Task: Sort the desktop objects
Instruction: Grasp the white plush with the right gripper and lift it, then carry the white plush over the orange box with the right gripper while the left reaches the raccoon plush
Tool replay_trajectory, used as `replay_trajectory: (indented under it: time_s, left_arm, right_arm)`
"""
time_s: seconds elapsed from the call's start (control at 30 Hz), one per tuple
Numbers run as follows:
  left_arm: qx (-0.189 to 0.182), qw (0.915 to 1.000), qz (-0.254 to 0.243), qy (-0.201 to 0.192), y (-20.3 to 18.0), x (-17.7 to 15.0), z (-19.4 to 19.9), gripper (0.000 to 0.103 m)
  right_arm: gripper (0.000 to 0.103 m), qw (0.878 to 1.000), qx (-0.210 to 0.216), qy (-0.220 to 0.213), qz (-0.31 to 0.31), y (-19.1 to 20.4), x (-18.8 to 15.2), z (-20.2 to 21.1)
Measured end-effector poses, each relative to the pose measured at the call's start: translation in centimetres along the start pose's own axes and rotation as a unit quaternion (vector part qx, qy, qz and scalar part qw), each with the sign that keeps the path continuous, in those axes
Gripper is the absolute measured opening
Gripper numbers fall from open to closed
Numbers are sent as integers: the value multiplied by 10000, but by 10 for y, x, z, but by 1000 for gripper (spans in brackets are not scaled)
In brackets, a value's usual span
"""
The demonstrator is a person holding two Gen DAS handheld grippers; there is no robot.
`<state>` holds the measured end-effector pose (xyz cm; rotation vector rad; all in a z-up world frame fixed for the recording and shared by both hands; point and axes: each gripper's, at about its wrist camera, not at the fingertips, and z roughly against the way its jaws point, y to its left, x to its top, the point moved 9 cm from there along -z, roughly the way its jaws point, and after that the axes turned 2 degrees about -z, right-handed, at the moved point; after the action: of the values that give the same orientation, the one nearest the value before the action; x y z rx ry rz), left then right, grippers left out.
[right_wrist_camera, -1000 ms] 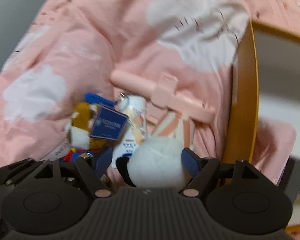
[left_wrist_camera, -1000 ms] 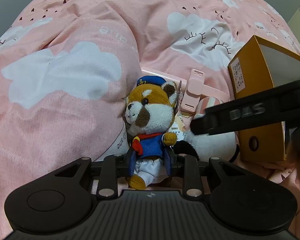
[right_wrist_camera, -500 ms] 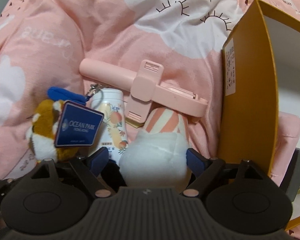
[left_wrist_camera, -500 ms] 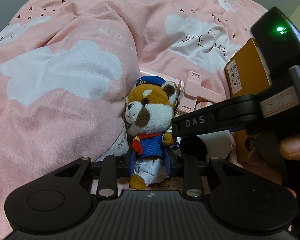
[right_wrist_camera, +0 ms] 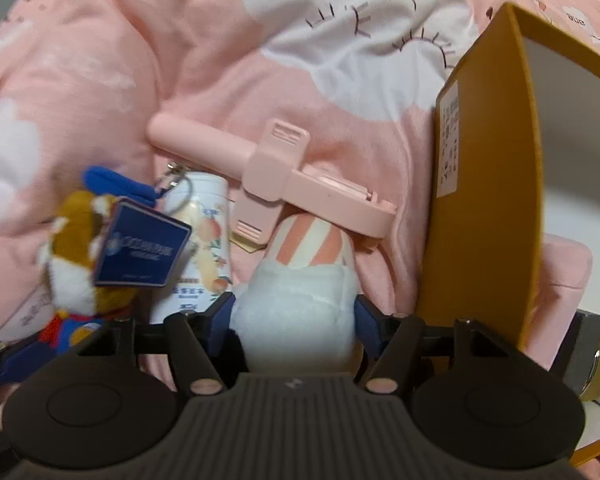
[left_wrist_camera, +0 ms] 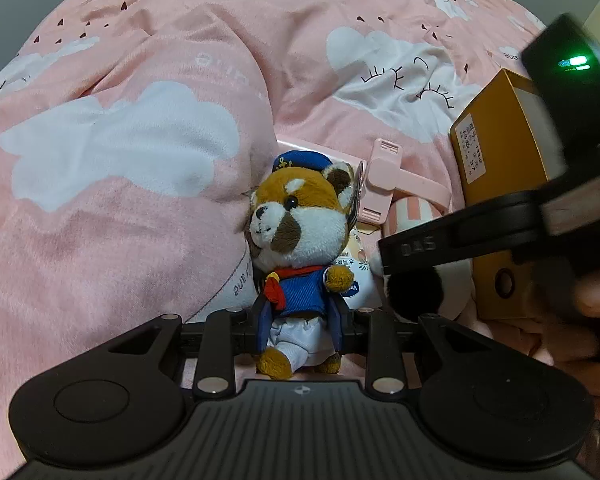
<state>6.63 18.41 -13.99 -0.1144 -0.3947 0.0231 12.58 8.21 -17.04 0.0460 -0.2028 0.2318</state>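
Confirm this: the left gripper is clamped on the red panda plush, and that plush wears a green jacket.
Not quite. The left gripper is clamped on the red panda plush, but its jacket is blue, with a red scarf. The left wrist view shows this.

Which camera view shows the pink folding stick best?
The right wrist view: the pink folding stick lies there almost whole, from rounded handle to clamp. The left wrist view shows only its clamp and one end; the red panda toy hides the rest.
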Motion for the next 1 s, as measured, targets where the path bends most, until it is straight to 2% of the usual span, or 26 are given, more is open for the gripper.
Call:
replay_trajectory:
  time_s: [0.17,0.27,0.43,0.57,0.8,0.83,0.87,1.0]
  left_arm:
    - [-52,9999,96,-25,0,1,1,32]
    - [-126,9998,166,-61,-1,3,3,31]
    - [-217,9991,319,-183,-3,8,10,30]
    - [-291,9977,442,-428,-9,14,22,28]
    - [-499,9911,537,-1111,-31,40,63,22]
    - [-534,9900,496,-1207,-37,45,69,18]
    - [-565,9889,456,-1299,-42,49,74,2]
    - [-758,9828,284,-1657,-68,74,93,0]
  right_arm:
    - [64,9981,600,-111,27,-1,-7,24]
    - [63,9939,1033,-325,230,13,-11,49]
    - [63,9802,1590,-964,684,18,-7,96]
    - [63,9655,2094,-1339,771,1,3,126]
    - [63,9514,2249,-2035,526,-56,12,171]
    - [63,9494,2289,-2107,438,-67,13,177]
    - [63,9480,2315,-2160,330,-79,15,183]
    - [63,9445,2311,-2337,-23,-118,20,196]
